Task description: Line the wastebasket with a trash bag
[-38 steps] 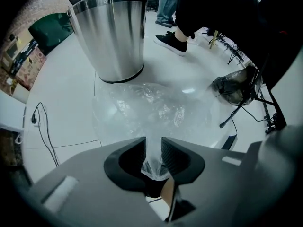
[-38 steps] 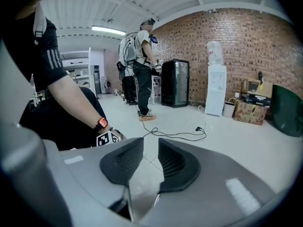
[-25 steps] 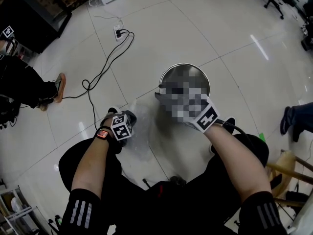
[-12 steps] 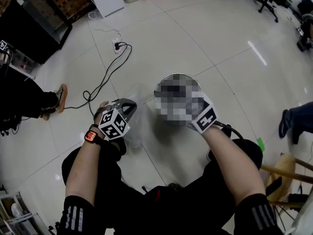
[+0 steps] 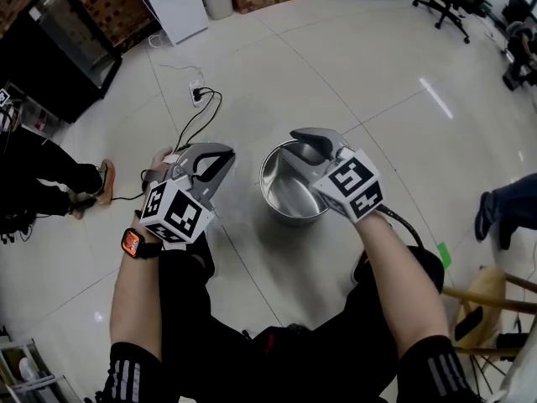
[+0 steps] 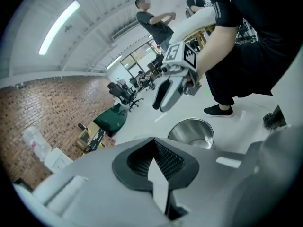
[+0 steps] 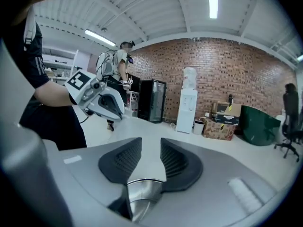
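Left gripper [image 5: 220, 158]: jaws fully together. A thin pale film is pinched between the pads, taken to be the trash bag [image 6: 159, 186]. The film is clear, so its edges are hard to trace. In the head view it is only a faint haze under this gripper, left of the wastebasket [image 5: 289, 215].

Right gripper [image 7: 150, 148]: jaws about half apart and just opening. Nothing solid sits between the pads. Whether any clear film lies there, cannot tell. Shiny metal shows low between the jaw bases. The gripper hangs over the far rim of the wastebasket, not touching it.

Wastebasket: round, bare metal, upright on the tiled floor [image 5: 394, 91], between the two grippers and just beyond the person's knees. No liner can be made out inside.

Room: wide open floor to the far side and right of the basket. A black cable [image 5: 186, 128] runs from a power strip [image 5: 195, 96] to the far left of the left gripper. A bystander's sandalled foot [image 5: 102, 173] stands at the left. A wooden chair [image 5: 491, 296] is at near right, cut off by the frame.
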The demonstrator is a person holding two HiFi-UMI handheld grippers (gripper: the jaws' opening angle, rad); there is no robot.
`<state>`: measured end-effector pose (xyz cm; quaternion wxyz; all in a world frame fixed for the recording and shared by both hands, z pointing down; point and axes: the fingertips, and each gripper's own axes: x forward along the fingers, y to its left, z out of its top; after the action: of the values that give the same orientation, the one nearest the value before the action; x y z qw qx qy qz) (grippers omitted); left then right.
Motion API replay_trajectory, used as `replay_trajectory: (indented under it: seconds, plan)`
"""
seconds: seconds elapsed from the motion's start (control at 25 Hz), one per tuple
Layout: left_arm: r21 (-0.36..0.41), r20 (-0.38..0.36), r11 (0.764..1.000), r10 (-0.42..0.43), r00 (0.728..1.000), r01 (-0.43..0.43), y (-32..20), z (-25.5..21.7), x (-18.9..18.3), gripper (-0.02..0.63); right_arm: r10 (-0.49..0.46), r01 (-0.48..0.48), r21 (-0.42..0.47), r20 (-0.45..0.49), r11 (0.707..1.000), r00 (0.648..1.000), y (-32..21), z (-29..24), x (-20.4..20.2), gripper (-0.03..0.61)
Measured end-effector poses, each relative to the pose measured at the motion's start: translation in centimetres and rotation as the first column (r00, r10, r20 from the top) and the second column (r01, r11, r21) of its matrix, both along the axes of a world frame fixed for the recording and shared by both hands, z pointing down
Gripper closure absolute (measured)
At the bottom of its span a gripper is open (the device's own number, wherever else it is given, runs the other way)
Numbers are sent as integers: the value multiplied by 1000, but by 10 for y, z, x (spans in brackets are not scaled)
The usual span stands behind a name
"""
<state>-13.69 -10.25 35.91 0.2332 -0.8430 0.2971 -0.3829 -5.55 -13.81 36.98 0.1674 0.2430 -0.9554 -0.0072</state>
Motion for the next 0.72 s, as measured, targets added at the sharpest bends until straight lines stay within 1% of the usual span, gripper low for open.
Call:
replay_trajectory:
  seconds: [0.08, 0.16, 0.36, 0.44, 0.52, 0.56, 0.6, 0.64, 0.68, 0.72]
  plan:
    - [25, -34, 999, 31, 999, -30, 0, -15, 15, 612, 16, -15, 12, -22, 1000, 1000, -9, 1, 6, 421]
    - [31, -61, 998, 63, 996, -61, 0, -23, 28, 612, 33, -32, 20, -38, 999, 999, -17, 1, 11, 397]
    - [18, -107, 986, 167, 980, -166, 7, -26, 65, 612, 63, -47, 116, -134, 992, 989, -35, -3, 28, 373]
    - [6, -109, 978, 210, 972, -210, 14, -22, 79, 612, 70, -56, 104, -136, 993, 988, -39, 0, 36, 368]
    - [-15, -102, 969, 243, 965, -245, 20, -15, 88, 612, 77, -74, 40, -87, 996, 993, -43, 3, 43, 367]
    - [-28, -99, 965, 257, 961, -261, 23, -10, 92, 612, 83, -84, -17, -38, 996, 996, -45, 5, 46, 367]
    - [-40, -94, 960, 271, 958, -276, 26, -5, 94, 612, 96, -93, -93, 28, 991, 995, -48, 6, 49, 367]
    - [-50, -87, 956, 286, 954, -291, 30, 2, 97, 612, 116, -96, -182, 103, 979, 988, -51, 7, 52, 367]
    - [-61, -76, 950, 301, 951, -306, 33, 10, 100, 613, 145, -95, -267, 174, 959, 974, -55, 8, 55, 367]
    - [-73, -62, 944, 317, 946, -322, 37, 18, 104, 613, 171, -90, -331, 223, 939, 960, -59, 10, 57, 367]
